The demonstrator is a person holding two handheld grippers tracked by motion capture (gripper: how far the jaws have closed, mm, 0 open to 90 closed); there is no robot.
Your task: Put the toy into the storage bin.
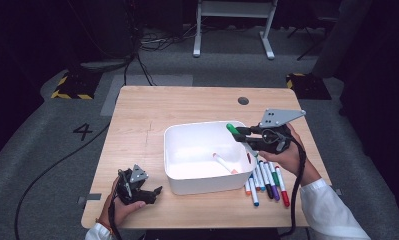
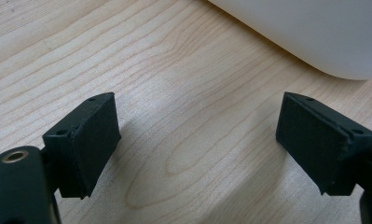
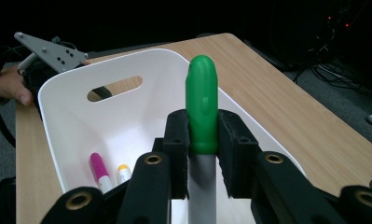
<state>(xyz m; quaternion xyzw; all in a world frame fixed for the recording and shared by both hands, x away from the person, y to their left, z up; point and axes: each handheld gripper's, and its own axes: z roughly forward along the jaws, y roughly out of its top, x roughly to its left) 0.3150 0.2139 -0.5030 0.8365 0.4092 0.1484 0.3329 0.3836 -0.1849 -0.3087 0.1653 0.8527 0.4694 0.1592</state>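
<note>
right tool (image 3: 203,161) clamps smooth green-capped marker (image 3: 202,109) | left tool (image 2: 197,140) wide over woodgrain table (image 2: 174,93) | glossy white rounded bin (image 3: 141,116)

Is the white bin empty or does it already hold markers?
Not empty. The white bin holds a pink-capped marker and an orange-capped marker on its floor.

High view overhead, far; both gripper views close, low; all share white bin (image 1: 205,186) (image 2: 309,32) (image 3: 72,116).
</note>
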